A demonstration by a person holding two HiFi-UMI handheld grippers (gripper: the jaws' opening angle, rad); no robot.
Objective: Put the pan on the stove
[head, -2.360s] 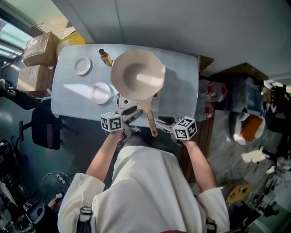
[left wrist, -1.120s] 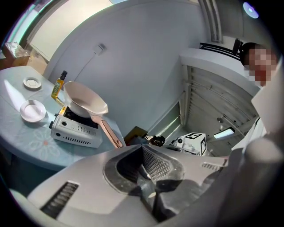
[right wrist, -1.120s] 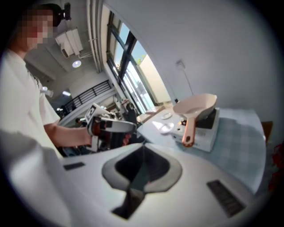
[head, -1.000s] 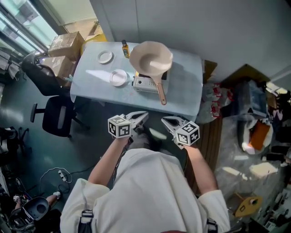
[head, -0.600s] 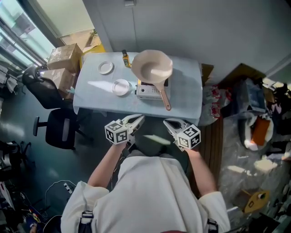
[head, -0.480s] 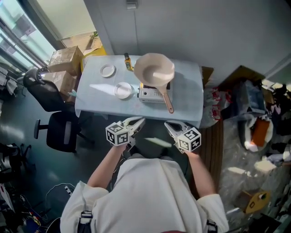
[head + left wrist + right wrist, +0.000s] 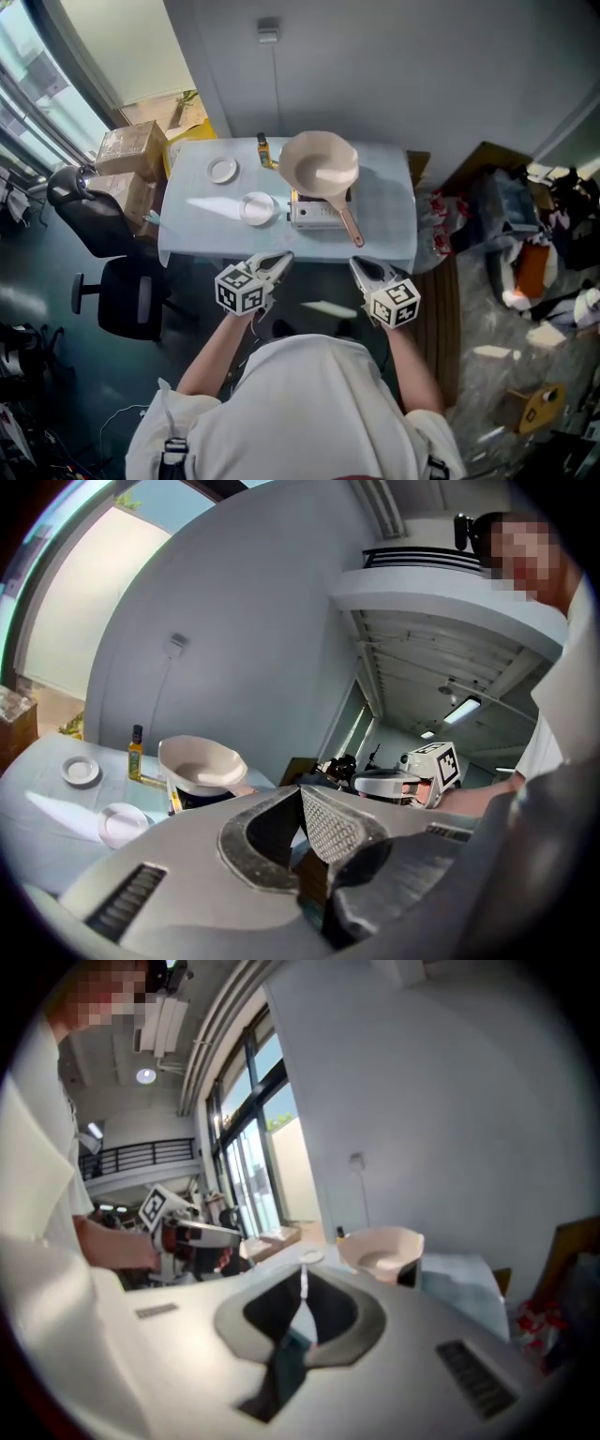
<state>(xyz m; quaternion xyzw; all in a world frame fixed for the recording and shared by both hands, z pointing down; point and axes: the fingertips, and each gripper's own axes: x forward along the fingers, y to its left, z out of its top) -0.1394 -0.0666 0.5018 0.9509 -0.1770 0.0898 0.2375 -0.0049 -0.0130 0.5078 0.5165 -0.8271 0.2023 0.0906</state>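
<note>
- Nearest to you, your forearms reached forward from a white top, and each hand held a gripper carrying a cube of black-and-white square markers.
- Your left gripper (image 7: 279, 257), at about 11 o'clock, had its jaws closed pad to pad with nothing between them. The pads were flat and finely cross-hatched, set in a smooth pale grey shell.
- Your right gripper (image 7: 358, 265), at about 1 o'clock, was likewise closed and empty.
- Both grippers hung short of the table (image 7: 386, 211), apart from it and from everything on it.
- The table lay at 12 o'clock. It was rectangular, with a pale blue-grey matte top.
- A small boxy stove (image 7: 315, 214) with a white front stood near the middle of the table's front edge.
- The pan (image 7: 319, 164) sat on top of the stove. It was round and deep, with a smooth cream inside. Its slim wood-coloured handle (image 7: 349, 225) pointed toward 5 o'clock, over the tabletop.
- The placing looked already done, so the step in hand appeared to be standing clear.
- The next move likely called only for checking that the pan sat level. Any correction would have meant opening one gripper and taking the handle.
- A shallow white dish (image 7: 256, 207) lay at 9 o'clock of the stove.
- A smaller white plate (image 7: 222, 170) lay farther off, at 10 o'clock.
- A slim bottle (image 7: 263, 150) of amber liquid stood just beside the pan's rim, at 10 o'clock of it.
- A plain grey wall stood behind the table.
</note>
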